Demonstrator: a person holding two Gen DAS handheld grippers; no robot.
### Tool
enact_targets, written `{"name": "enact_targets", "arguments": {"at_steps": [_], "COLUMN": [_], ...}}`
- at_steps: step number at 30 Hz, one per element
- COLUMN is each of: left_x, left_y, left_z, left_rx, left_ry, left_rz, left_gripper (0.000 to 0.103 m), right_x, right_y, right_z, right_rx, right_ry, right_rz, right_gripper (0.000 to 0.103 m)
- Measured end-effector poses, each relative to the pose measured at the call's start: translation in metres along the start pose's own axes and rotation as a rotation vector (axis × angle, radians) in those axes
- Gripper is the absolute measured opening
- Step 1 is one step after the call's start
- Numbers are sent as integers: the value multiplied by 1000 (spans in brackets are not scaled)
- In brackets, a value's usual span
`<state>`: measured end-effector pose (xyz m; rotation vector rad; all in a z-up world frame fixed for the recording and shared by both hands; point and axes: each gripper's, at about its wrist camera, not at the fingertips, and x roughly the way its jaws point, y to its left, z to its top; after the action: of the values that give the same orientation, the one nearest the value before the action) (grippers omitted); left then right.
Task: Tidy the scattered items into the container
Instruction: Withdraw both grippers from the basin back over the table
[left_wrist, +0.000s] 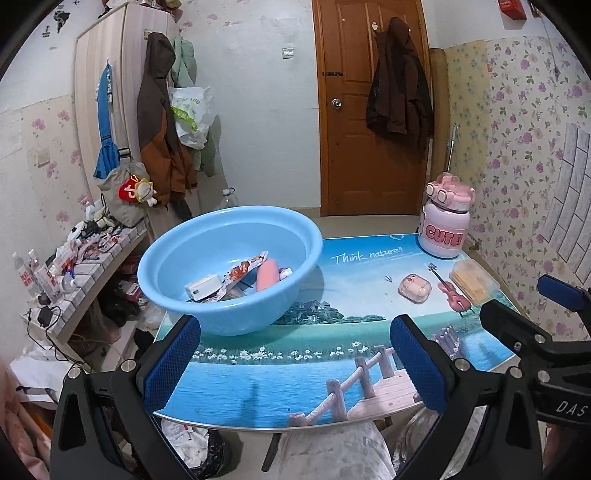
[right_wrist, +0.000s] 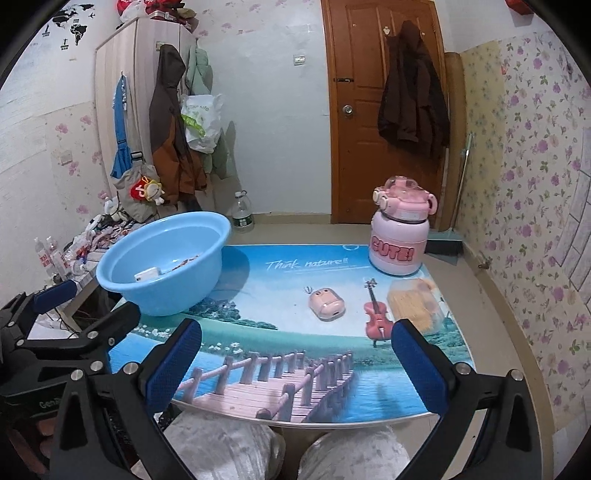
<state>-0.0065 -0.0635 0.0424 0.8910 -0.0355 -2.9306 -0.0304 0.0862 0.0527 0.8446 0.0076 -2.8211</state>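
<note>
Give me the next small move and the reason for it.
Probably send the right gripper forward to the pink earbud case. Both grippers are open and empty, the blue basin already holds several items, and the case lies loose nearest that gripper.

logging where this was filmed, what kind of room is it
Probably a lived-in bedroom or small flat room: jackets hang on the wooden door and wardrobe, with floral wallpaper around a small table.
</note>
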Motion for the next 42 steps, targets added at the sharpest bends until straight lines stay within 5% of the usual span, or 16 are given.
{"name": "enact_targets", "arguments": {"at_steps": [42], "left_x": [20], "left_y": [-10], "left_z": [-4], "left_rx": [37], "left_ry": [47], "left_rz": [-11], "left_gripper": [103], "right_x": [19], "right_y": [-13], "right_z": [-10], "right_rx": [61], "right_ry": [36], "right_rz": [-5], "right_gripper": [103]}}
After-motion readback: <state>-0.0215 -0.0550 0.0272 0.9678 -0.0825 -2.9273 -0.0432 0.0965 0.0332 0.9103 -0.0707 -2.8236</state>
